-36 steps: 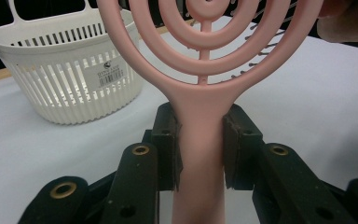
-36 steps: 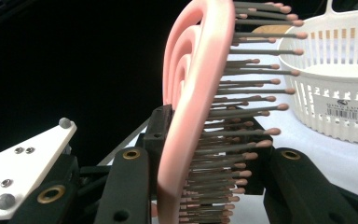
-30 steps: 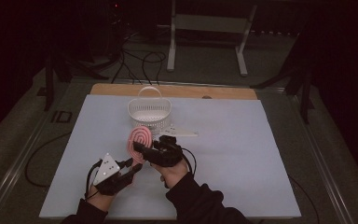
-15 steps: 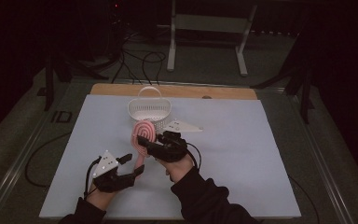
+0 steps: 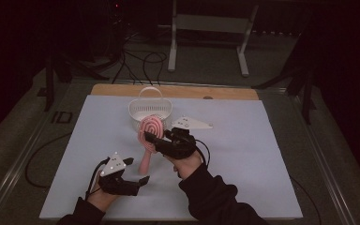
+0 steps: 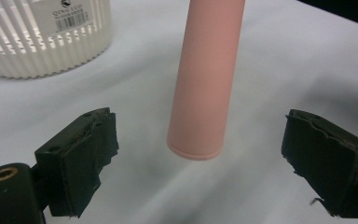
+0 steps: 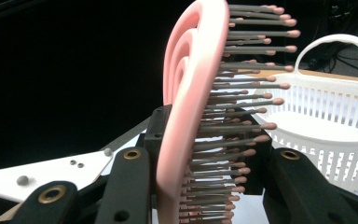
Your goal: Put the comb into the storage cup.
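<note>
Hairbrush: we see a pink hairbrush point(image 5: 148, 136) held upright over the middle of the tabletop point(image 5: 262, 154), its oval head up and its round handle hanging down, the handle's end just above the pale sheet.
Right tool: our right tool point(image 5: 155, 140) is pressed together on the brush just below the head; in the right gripper view the pink spine point(image 7: 186, 121) and its rows of grey, pink-tipped bristles stand between the two black jaws.
Left tool: our left tool point(image 5: 136, 172) sits near the near edge of the tabletop, left of centre, with its jaws spread wide; they have just been opening.
Handle and left tool: in the left gripper view the handle end point(image 6: 200, 93) hangs between the two pads point(image 6: 81, 161) without touching either one.
Basket: a white slatted basket point(image 5: 150, 108) with an arched handle stands toward the far edge of the tabletop, just behind the brush head; a barcode label shows on its wall in the left gripper view.
Hands: we see both forearms in dark sleeves coming in over the near edge.
</note>
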The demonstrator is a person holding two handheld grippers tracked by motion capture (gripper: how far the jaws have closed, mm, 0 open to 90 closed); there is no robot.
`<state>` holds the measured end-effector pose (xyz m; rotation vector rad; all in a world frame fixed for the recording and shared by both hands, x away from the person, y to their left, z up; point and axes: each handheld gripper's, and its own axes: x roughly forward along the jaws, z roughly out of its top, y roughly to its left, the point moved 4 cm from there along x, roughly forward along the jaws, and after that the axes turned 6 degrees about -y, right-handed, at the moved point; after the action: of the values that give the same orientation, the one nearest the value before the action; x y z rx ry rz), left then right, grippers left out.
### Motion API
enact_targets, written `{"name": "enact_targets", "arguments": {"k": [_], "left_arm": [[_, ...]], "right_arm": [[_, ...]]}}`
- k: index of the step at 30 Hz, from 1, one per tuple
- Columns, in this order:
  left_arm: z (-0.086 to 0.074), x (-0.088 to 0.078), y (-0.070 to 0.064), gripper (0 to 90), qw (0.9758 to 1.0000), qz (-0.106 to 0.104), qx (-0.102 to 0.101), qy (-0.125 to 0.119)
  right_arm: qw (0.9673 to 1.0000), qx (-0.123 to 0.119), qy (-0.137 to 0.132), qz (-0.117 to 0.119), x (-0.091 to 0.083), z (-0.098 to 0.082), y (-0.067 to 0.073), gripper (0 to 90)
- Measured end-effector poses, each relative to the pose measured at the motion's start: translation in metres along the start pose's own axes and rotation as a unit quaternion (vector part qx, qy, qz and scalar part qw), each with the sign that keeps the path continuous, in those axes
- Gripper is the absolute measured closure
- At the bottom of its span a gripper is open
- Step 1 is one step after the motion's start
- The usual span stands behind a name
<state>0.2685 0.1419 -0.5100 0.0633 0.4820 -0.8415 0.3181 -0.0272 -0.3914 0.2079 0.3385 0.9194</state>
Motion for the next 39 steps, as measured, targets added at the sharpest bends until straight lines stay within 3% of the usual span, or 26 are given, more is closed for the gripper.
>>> {"name": "enact_targets", "arguments": {"k": [3, 6, 17, 24, 30, 34, 39], "left_arm": [[0.0, 0.0, 0.0, 3.3, 0.9999, -0.011, -0.001, 0.006], [-0.001, -0.002, 0.001, 0.3, 1.0, -0.009, 0.0, 0.003], [-0.008, -0.007, 0.008, 0.0, 0.9995, -0.024, -0.011, 0.015], [-0.013, -0.01, 0.007, 0.0, 0.9992, -0.036, -0.004, 0.02], [-0.02, -0.017, 0.012, 0.0, 0.9994, -0.025, 0.001, 0.023], [-0.024, -0.021, 0.015, 0.1, 0.9995, -0.007, 0.005, 0.031], [-0.027, -0.027, 0.017, 0.0, 0.9997, -0.01, -0.002, 0.024]], "right_arm": [[0.9999, -0.011, -0.002, -0.001, -0.003, 0.002, 0.0, 63.9], [0.9999, -0.017, -0.003, -0.001, -0.007, 0.005, -0.003, 63.9], [0.999, -0.045, 0.0, -0.004, -0.023, 0.013, -0.016, 63.9], [0.9978, -0.067, 0.006, 0.001, -0.03, 0.017, -0.02, 63.9], [0.9958, -0.09, 0.007, 0.012, -0.033, 0.023, -0.018, 63.9], [0.995, -0.099, 0.004, 0.016, -0.034, 0.026, -0.017, 63.9], [0.9929, -0.118, 0.001, 0.017, -0.035, 0.032, -0.016, 63.9]]}}
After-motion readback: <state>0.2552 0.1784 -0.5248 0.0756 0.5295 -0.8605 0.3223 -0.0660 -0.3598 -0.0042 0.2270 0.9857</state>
